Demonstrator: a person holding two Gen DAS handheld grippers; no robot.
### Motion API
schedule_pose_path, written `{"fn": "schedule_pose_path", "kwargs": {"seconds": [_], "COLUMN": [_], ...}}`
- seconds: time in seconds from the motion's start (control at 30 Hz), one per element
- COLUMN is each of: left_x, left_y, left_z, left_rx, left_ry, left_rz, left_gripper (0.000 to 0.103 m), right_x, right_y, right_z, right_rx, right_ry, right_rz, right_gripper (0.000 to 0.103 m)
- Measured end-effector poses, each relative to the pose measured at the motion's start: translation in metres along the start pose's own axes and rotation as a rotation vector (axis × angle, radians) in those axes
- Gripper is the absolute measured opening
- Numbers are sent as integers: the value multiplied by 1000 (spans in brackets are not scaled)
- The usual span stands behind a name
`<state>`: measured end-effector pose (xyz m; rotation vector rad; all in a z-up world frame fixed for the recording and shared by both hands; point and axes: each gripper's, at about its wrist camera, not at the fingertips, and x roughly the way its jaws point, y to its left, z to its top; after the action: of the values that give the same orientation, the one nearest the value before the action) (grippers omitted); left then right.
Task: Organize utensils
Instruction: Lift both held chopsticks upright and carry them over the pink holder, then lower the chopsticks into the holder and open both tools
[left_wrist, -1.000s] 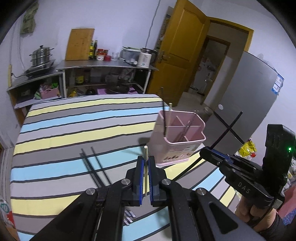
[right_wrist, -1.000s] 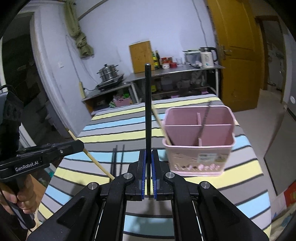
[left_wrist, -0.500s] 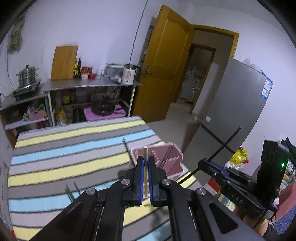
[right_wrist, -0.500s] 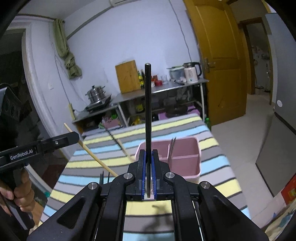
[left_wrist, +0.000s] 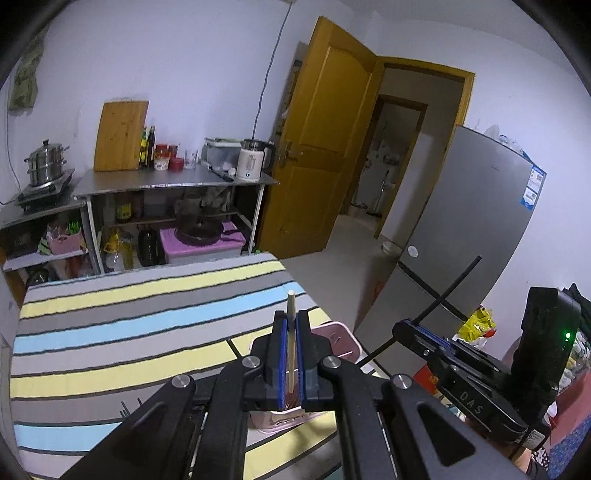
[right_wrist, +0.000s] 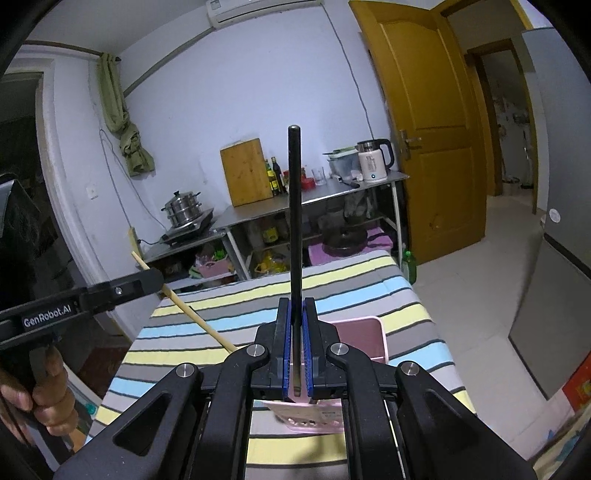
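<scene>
Left wrist view: the left gripper is clamped on a wooden chopstick, and it's lifted way up since a second ago, so the pink utensil holder now sits bottom center, mostly hidden behind the fingers.

Right wrist view: same deal, the right gripper pinches a black chopstick upright, holder low in frame. Looks like both are lining up for a drop-in.

"GenRobot.AI" is printed in white on the left gripper. "DAS" is lettered on the right gripper. The fridge's blue label cannot be read.
</scene>
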<state>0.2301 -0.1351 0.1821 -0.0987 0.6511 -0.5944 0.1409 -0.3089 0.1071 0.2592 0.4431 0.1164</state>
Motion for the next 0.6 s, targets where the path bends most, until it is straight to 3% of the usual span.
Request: {"fn": "schedule_pose_path", "kwargs": {"seconds": [0.6], "left_x": [71], "left_y": [23], "left_z": [-36], "left_rx": [-30], "left_ry": [147], "left_rz": [13], "left_gripper": [4], "right_x": [59], "right_y": [-12], "right_z": [-38], "right_rx": [12], "right_ry": [147], "right_rz": [-29], "right_gripper": [6]}}
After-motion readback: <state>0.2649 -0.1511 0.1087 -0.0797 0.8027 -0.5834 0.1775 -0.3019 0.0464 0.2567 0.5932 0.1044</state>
